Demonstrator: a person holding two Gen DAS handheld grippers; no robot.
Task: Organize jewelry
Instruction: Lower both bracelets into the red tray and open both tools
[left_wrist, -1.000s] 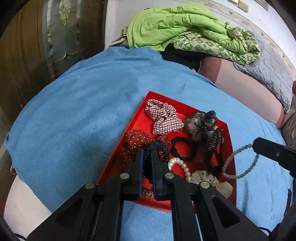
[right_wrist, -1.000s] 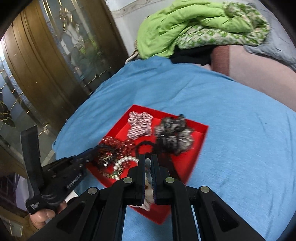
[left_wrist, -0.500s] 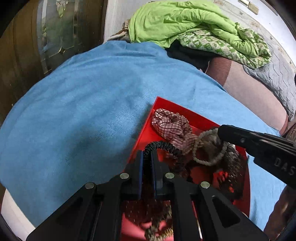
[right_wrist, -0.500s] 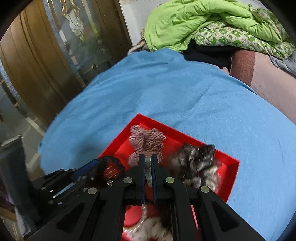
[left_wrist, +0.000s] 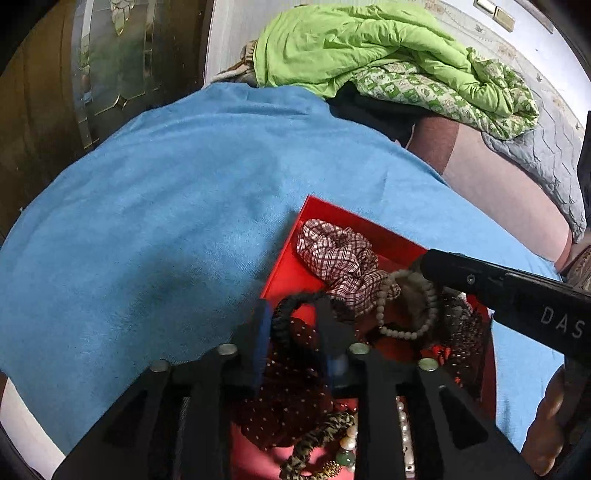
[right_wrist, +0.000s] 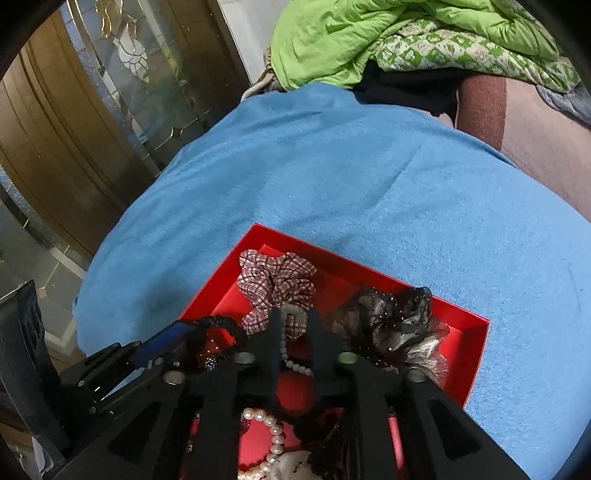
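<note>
A red tray lies on a blue cloth and holds hair ties and beads. My left gripper is open over the tray's near left part, with a black spiral hair tie loose between its fingers. My right gripper is open over the tray; a pale bead bracelet hangs at its tip next to a checked scrunchie. A black sheer scrunchie, a dotted dark red scrunchie and a pearl string lie in the tray.
The blue cloth covers a rounded surface that drops off at the left. A green quilt is piled at the back. A wooden glass-panelled door stands at the left. A grey quilted cover lies at the right.
Both grippers have opened; they were shut on the black hair tie and the bead bracelet. The right gripper came from the tray's right side in over the tray.
</note>
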